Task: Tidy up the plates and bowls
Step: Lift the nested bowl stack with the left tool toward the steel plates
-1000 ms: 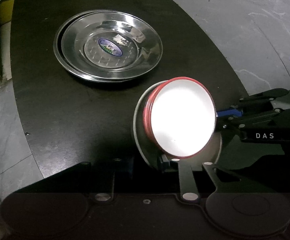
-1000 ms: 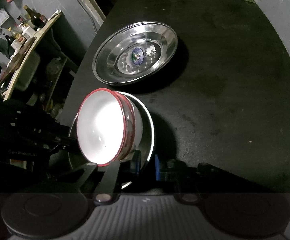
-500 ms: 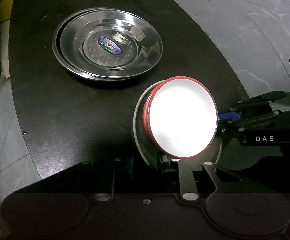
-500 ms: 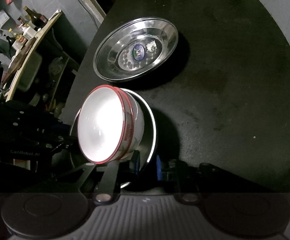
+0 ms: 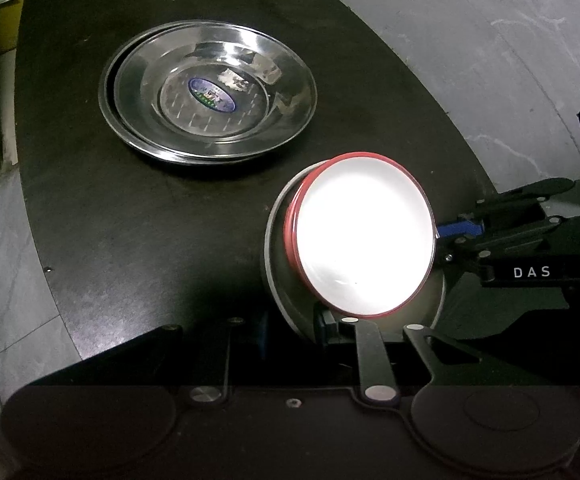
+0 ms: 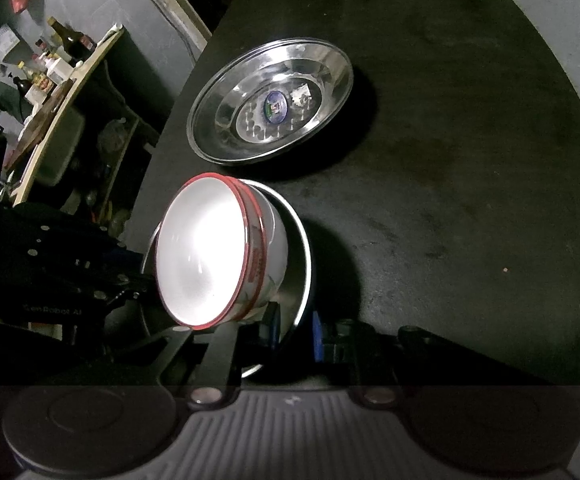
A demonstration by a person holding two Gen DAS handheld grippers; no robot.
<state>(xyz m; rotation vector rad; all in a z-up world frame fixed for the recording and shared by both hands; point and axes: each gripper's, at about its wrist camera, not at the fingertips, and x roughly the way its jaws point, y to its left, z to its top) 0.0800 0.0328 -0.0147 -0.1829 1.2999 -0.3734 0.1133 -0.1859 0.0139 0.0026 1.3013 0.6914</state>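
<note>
Table [image 5: 138,248]: a dark round tabletop is carrying all the dishes; grey floor is showing around its edge.

Steel plates [image 5: 210,92]: two shiny plates are sitting nested, one inside the other, flat on the table at the far side. A blue oval sticker is showing in the centre of the upper plate. The stack is standing apart from the other dishes.

Bowls [image 5: 364,236]: two white bowls with red rims are sitting nested, one inside the other. In the right wrist view [image 6: 210,252] the double red rim is showing clearly. The pair is tilting, with the opening facing toward the left gripper's side.

Steel dish [image 6: 300,248]: a third metal dish is lying under the bowls at the near side of the table, and it is tilting with them.

Left gripper [image 5: 332,326]: the fingers are reaching the near edge of the steel dish and bowls. The jaws are standing narrow, clenching that edge.

Right gripper [image 6: 294,330]: the blue-tipped fingers are standing either side of the steel dish's rim and pinching it. In the left wrist view the same tool is coming in from the right [image 5: 456,230].

Shelf [image 6: 50,80]: bottles are standing on a shelf beyond the table.
</note>
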